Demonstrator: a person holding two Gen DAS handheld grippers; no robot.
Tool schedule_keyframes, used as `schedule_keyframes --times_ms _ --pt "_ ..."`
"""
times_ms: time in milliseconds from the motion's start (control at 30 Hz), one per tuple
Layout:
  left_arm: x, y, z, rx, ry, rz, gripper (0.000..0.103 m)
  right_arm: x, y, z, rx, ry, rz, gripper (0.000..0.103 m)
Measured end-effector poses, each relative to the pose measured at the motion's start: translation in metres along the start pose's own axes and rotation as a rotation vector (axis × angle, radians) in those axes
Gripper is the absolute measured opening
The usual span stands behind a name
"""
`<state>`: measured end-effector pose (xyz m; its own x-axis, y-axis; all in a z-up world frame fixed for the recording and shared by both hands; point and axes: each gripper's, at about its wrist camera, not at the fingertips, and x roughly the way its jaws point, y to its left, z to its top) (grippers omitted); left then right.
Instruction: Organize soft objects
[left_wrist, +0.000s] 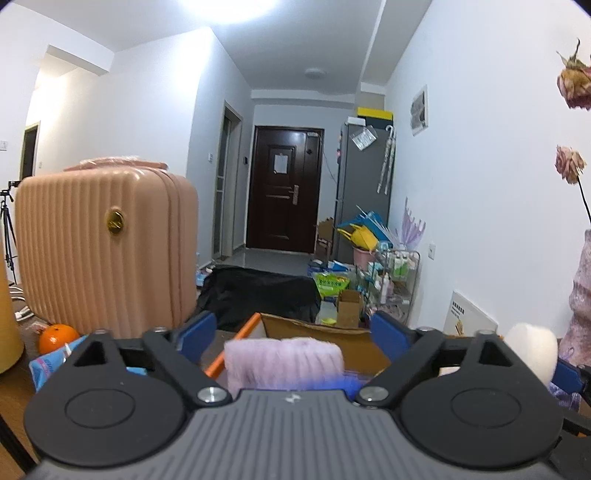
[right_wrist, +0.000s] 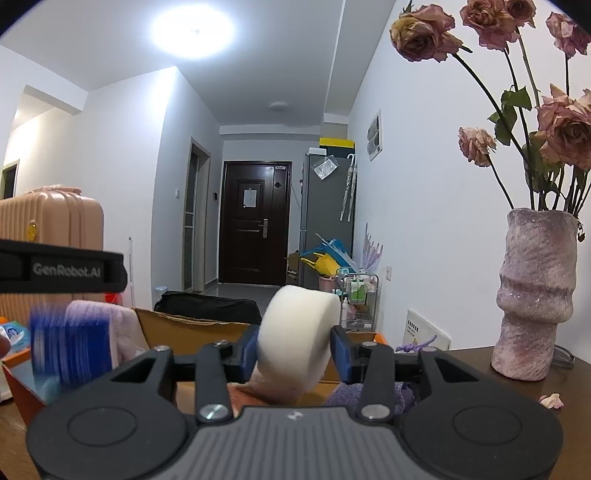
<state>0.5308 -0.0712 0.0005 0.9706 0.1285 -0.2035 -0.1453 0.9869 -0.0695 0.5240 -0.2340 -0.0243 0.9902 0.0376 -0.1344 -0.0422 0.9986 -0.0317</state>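
Big pink suitcase (left_wrist: 107, 247) standing left of the cardboard box (left_wrist: 317, 328), well back on the wooden surface (right_wrist: 517, 391). Textured vase (right_wrist: 535, 295) of dried roses (right_wrist: 561, 133) off to the right of the box, upright, clear of everything.

The box itself dead ahead of both claws, open at the top, orange edge showing on its near left corner. Looks like the drop spot for the soft things.

Left claw (left_wrist: 295, 328) spread wide, gripping nothing. Fluffy lilac cloth (left_wrist: 284, 363) sitting between its blue fingers (left_wrist: 197, 332) at the box's near edge, touching neither finger; looks released at the box's edge, though whether resting on the rim or on things inside cannot be told. In the right-hand view the same cloth (right_wrist: 99, 328) sits at the box's left side.

Right claw (right_wrist: 293, 350) partly parted around the white foam roll (right_wrist: 299, 339), right over the box's near wall. Roll upright on its edge, its axis running across from finger to finger, flat faces toward the blue pads (right_wrist: 341, 350). Both faces look just beside the pads; whether still pinched or already let go cannot be told. Purple knit (right_wrist: 347, 397) and something orange-pink below the roll, inside the box.

Right claw the nearer one to the roll, straight above its landing place. Probably only a wider opening needed for a drop into the box; some risk of the roll tipping and rolling off the knit.

Small orange (left_wrist: 57, 338) left of the box, at the suitcase's foot.
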Motion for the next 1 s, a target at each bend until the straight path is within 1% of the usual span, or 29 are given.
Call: schedule_keyframes --times_ms 33,67,100,167,233,267,400,667,800,1000 --pt "-0.002 0.002 0.0 0.001 -0.007 0.001 0.102 -0.001 0.0 0.0 0.003 -0.001 0.004 0.054" --pt "-0.004 0.003 0.0 0.005 -0.015 0.001 0.103 -0.001 -0.001 0.0 0.005 -0.003 0.007 0.065" --pt "-0.006 0.004 0.0 0.008 -0.021 0.003 0.103 -0.002 -0.001 0.0 0.006 -0.005 0.009 0.07" --pt "-0.008 0.008 0.0 0.011 -0.024 0.0 0.103 -0.004 -0.001 0.001 0.009 -0.014 0.013 0.091" --pt "-0.009 0.011 0.0 0.005 -0.017 -0.005 0.103 -0.009 -0.001 0.001 0.016 -0.034 0.016 0.101" --pt "-0.008 0.012 0.001 0.0 -0.011 -0.005 0.103 -0.011 -0.001 0.001 0.019 -0.048 0.016 0.103" --pt "-0.01 0.017 0.001 -0.008 0.0 0.007 0.103 -0.017 0.001 0.001 0.015 -0.087 0.02 0.103" --pt "-0.026 0.024 0.005 -0.001 -0.023 0.001 0.103 -0.025 0.002 0.003 0.019 -0.09 0.028 0.103" --pt "-0.039 0.03 0.006 -0.001 -0.029 -0.002 0.103 -0.039 0.005 0.004 0.005 -0.101 0.036 0.103" --pt "-0.062 0.042 0.003 0.005 -0.008 -0.018 0.103 -0.066 0.004 0.005 -0.014 -0.113 0.044 0.103"
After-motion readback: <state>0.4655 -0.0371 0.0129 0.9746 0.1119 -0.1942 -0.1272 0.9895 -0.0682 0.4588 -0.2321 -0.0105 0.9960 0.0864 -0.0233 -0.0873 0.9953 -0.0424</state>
